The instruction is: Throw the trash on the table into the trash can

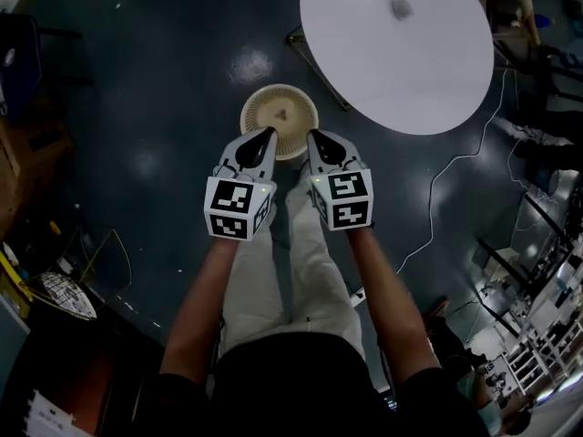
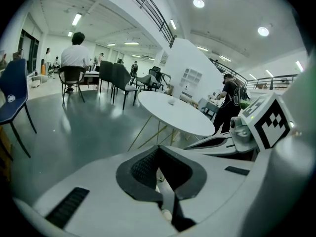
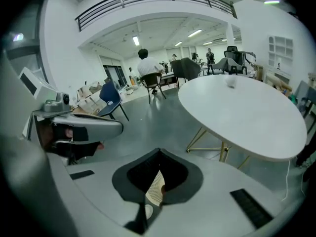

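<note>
Head view: the left gripper (image 1: pixel 269 135) and right gripper (image 1: pixel 312 137), both closed and empty, hang above the trash can (image 1: pixel 278 107). The trash (image 1: pixel 399 7), a small grey lump, lies ahead-right on the table (image 1: pixel 364 80), well past its near edge, so it is nearer the right gripper.

Left gripper view: the jaws are together, and the trash (image 2: pixel 172 101) is far ahead.

Right gripper view: the jaws are together, and the trash (image 3: pixel 230 82) is ahead-right.

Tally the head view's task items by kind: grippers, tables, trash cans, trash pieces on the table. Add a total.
Grippers: 2, the left gripper and the right gripper
White table: 1
Trash can: 1
Trash piece on the table: 1
Total: 5
</note>
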Motion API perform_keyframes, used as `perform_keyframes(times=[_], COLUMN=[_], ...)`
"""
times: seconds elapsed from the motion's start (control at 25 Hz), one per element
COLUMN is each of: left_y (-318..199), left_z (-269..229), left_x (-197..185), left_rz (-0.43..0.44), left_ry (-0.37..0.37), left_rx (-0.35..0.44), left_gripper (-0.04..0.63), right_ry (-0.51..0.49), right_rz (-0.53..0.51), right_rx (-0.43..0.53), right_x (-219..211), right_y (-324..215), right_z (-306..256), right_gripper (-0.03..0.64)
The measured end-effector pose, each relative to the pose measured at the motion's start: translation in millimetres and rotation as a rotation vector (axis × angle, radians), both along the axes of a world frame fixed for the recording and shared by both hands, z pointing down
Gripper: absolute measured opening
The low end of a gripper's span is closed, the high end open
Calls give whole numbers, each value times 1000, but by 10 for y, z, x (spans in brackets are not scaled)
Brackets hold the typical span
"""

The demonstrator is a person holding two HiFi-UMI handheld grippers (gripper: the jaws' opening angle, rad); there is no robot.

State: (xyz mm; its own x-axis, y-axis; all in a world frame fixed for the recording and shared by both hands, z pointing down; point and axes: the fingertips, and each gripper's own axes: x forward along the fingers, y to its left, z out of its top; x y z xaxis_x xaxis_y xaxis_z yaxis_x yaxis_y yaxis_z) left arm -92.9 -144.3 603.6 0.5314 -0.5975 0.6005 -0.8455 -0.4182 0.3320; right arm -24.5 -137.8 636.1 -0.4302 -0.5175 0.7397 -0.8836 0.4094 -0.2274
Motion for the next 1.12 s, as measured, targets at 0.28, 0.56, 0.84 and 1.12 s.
perform_keyframes(times=[0.28, 0.56, 0.84, 1.12], left_y=[-147, -523, -1019, -1598], left_z=[-514, -773, -751, -655], left_x=[495, 938, 1377, 1605], left_rz=[35, 73, 66, 40], left_ry=[44, 48, 37, 11], left_rx=[58, 97, 128, 150], left_gripper=[15, 15, 15, 15], right_ry=[16, 3, 42, 56], right_rz=[18, 109, 156, 153], right_rx=[58, 118, 179, 208], right_x=[427, 974, 1625, 1928], right_y=[-221, -730, -1494, -2123], right_z=[-485, -737, -700, -620], right_gripper=[20, 21, 21, 85])
